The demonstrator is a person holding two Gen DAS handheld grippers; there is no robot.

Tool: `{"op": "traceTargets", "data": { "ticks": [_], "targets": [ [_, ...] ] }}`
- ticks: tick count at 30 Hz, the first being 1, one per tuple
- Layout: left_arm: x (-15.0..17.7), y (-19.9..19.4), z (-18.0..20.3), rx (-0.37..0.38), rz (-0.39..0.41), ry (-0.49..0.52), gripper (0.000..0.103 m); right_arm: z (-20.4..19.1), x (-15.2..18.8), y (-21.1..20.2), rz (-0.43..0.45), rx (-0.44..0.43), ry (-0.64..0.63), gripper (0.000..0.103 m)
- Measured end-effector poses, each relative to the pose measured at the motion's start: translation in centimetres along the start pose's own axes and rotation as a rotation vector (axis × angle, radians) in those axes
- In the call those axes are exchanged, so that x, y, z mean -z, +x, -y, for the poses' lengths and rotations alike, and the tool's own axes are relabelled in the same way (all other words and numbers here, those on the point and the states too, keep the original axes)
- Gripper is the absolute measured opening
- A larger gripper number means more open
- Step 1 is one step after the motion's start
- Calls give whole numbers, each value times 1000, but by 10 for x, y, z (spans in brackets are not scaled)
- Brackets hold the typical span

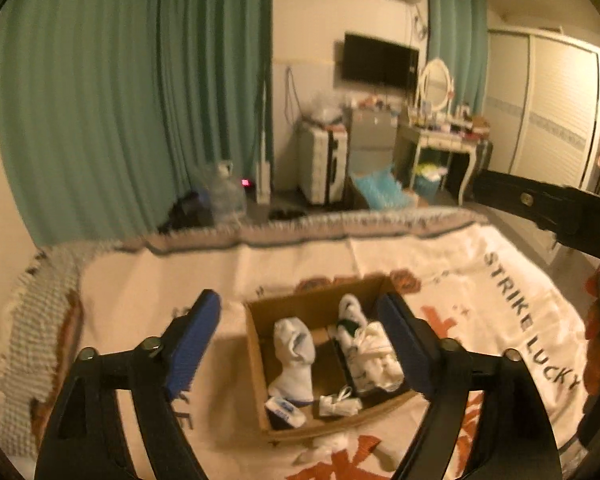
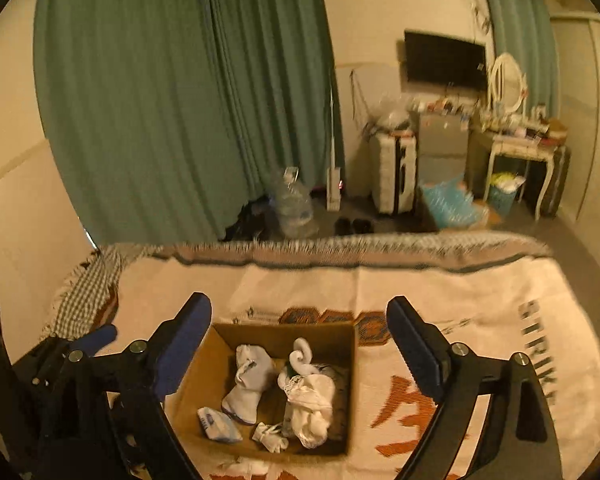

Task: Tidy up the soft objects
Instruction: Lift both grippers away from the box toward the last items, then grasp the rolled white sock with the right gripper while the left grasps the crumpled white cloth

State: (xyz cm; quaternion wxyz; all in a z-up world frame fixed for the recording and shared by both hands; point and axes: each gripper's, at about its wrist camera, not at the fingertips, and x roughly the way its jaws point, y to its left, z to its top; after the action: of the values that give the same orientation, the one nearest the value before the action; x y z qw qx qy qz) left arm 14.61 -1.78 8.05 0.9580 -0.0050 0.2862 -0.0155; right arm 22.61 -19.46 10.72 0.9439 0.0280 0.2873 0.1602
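Note:
An open cardboard box (image 1: 260, 364) sits on the printed blanket, also in the right wrist view (image 2: 204, 372). Inside lie white socks (image 1: 294, 354), a bundle of white cloth (image 1: 374, 354), a small blue-and-white packet (image 1: 286, 410) and a small knotted white piece (image 1: 340, 402). The same socks (image 2: 248, 380) and bundle (image 2: 310, 404) show in the right wrist view. A white piece (image 1: 328, 446) lies on the blanket in front of the box. My left gripper (image 1: 300, 340) is open and empty above the box. My right gripper (image 2: 300, 344) is open and empty above it too.
The blanket (image 1: 480, 280) covers a bed with a fringed far edge (image 2: 340, 248). Beyond are green curtains (image 1: 120, 100), a water jug (image 2: 294, 204), a suitcase (image 2: 394, 172), a small fridge (image 2: 444, 152) and a dressing table (image 2: 520, 144). The right gripper's body (image 1: 548, 204) crosses the left view's right side.

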Motion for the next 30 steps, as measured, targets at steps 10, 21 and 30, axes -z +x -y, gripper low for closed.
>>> {"op": "traceTargets", "data": {
  "ticks": [10, 21, 30],
  "targets": [
    [18, -84, -8, -43, 78, 11, 95, -9, 24, -118, 8, 116, -46, 103],
    [111, -25, 13, -6, -126, 7, 94, 12, 155, -67, -203, 102, 52, 103],
    [189, 59, 22, -78, -290, 61, 94, 9, 241, 24, -404, 106, -15, 98]
  ]
}}
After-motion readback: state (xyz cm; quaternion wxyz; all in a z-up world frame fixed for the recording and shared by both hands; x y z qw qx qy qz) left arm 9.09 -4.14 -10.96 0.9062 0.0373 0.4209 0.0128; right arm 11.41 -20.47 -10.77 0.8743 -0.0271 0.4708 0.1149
